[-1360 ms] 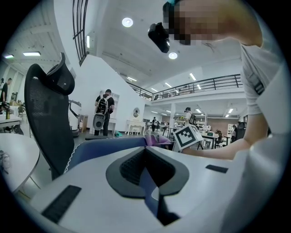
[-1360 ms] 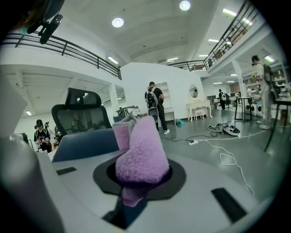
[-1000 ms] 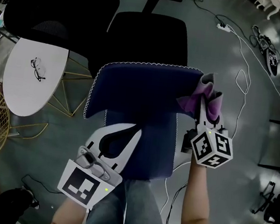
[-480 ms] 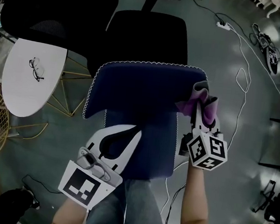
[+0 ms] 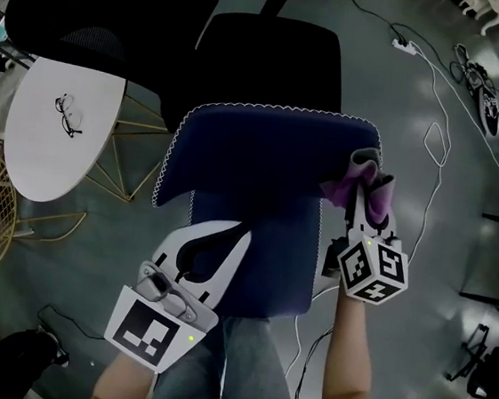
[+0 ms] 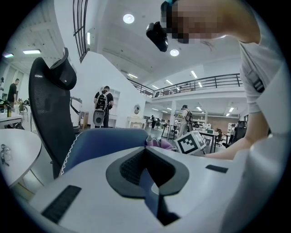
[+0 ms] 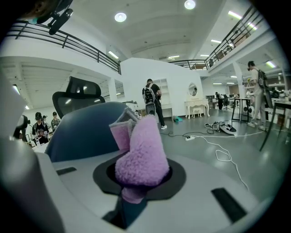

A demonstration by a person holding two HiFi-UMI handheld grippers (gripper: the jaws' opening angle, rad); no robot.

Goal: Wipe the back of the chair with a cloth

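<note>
2 hand-held grippers, 1 cloth, 1 chair.

Item 1: right hand-held gripper (image 5: pixel 362 200), jaws clenched on the cloth (image 5: pixel 365 175). Cloth is purple, fluffy and bunched. It sticks out past the jaw tips, w/ a folded corner standing up at its far side. Right gripper view: cloth (image 7: pixel 140 154) fills the gap betw. the dark pads, blue chair back just behind it.

Item 2: chair back (image 5: pixel 264 151), dark blue w/ pale zigzag trim along the top edge. Cloth sits against its right edge, near the top right corner.

Item 3: left hand-held gripper (image 5: pixel 233 237), jaws closed together, nothing betw. them. Held over the chair seat (image 5: pixel 264 267) towards its left edge, well apart from the cloth.

Misc: black office chair (image 5: pixel 270 62) beyond the blue one. White oval table (image 5: pixel 49 153) at left, eyeglasses (image 5: pixel 68 117) near its far edge. White cable (image 5: pixel 431 143) on the floor (image 5: pixel 439 260) at right.
</note>
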